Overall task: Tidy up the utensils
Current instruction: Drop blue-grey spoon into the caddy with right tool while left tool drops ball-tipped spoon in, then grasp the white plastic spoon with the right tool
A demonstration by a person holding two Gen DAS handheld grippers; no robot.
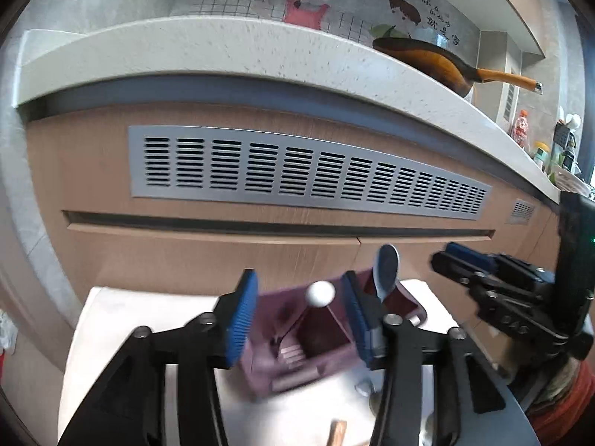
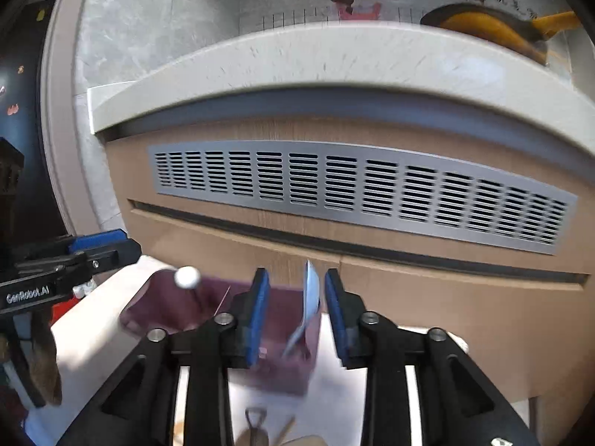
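A purple utensil holder with several compartments stands on a small white table. A utensil with a white ball end leans in its middle compartment, and a blue spoon stands bowl-up in the right one. My left gripper is open, its blue pads on either side of the holder's left half and touching nothing. In the right wrist view my right gripper is open around the blue spoon, with a gap at each pad. The holder sits just below. Each gripper shows in the other's view: right, left.
Behind the table rises a wooden cabinet front with a grey vent grille under a pale countertop. An orange frying pan sits on it. A wooden piece and small metal utensils lie on the table's near side.
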